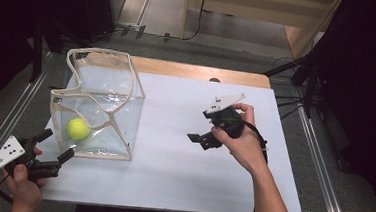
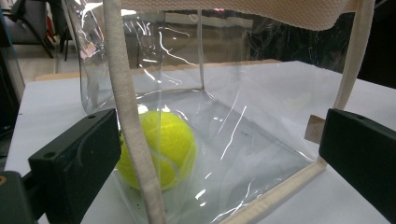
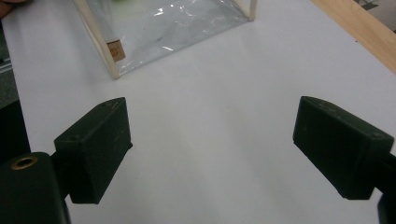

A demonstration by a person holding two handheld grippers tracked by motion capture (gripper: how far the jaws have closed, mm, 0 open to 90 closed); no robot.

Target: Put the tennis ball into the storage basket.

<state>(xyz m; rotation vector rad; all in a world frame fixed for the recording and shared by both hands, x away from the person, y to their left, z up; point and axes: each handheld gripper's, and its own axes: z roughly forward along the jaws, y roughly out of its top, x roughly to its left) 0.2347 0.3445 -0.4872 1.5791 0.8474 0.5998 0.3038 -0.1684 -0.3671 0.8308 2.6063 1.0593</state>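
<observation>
Both tongs are released and empty — the left tongs wait at the clear bag with the ball inside, the right tongs hang over the table.

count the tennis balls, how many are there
1. The yellow tennis ball lies on the floor of the clear plastic bag at the table's left, near the left gripper. No others show through the clear walls.
</observation>
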